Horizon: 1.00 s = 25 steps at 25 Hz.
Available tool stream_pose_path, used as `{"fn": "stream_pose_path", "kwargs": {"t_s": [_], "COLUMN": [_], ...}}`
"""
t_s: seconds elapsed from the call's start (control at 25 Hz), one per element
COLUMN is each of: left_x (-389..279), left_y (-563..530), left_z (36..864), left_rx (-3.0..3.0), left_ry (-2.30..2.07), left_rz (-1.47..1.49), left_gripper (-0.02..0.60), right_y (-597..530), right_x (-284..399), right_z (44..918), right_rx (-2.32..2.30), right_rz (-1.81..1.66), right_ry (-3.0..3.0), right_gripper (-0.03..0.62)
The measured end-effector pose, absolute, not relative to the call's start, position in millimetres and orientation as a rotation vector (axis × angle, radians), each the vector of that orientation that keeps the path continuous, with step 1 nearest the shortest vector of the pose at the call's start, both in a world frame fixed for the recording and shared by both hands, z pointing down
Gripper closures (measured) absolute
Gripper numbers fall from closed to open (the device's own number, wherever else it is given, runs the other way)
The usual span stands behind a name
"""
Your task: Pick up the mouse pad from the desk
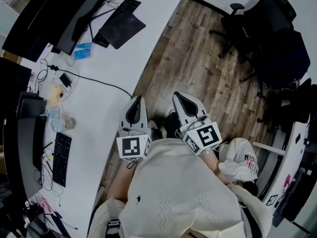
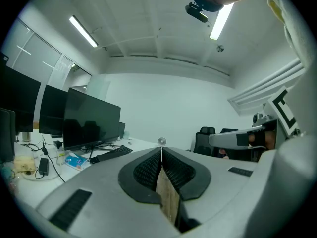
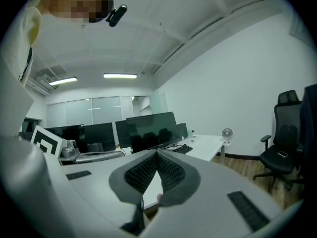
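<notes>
Standing beside the curved white desk (image 1: 111,76), over wood floor (image 1: 198,58). Holding left gripper (image 1: 136,100) and right gripper (image 1: 178,95) side by side in front of the chest, slightly apart, pointing forward along the desk edge, touching nothing. Holding left jaws pressed together, nothing between. Same on the right: tips meeting, empty. Spotted far up the desk, well apart from both grippers: dark mouse pad (image 1: 125,29), lying flat and untouched, overlapping a black keyboard (image 1: 119,11); cannot tell which lies on top. Also there: dark monitor (image 1: 74,14) beside the pad, blue pack (image 1: 83,50) near its base, second keyboard (image 1: 62,158) nearer, black office chair (image 1: 270,38) across the floor.
</notes>
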State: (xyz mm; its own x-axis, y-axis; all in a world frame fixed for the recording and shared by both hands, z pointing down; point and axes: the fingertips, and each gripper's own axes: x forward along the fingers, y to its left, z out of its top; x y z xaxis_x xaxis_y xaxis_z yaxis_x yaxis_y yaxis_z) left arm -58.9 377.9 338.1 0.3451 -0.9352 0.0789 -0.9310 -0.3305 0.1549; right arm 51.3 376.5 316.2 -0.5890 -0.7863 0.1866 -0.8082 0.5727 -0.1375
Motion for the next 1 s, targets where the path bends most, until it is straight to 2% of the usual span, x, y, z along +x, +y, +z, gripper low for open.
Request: {"fn": "stream_pose_path", "kwargs": {"t_s": [0.4, 1.0], "left_x": [-58.5, -22.8], "left_y": [330.4, 224.2], "left_z": [333.1, 320.3], "left_rx": [2.409, 2.262], "left_ry": [-1.772, -1.959], "left_rz": [-0.022, -0.023], "left_gripper": [0.563, 0.563], "right_y": [322.1, 193.9], "right_x": [55.9, 90.7], "right_z": [317.5, 315.7], "right_rx": [1.345, 1.139], "right_rz": [0.299, 0.326], "right_ry": [-2.711, -2.773], "right_gripper": [0.592, 0.592]}}
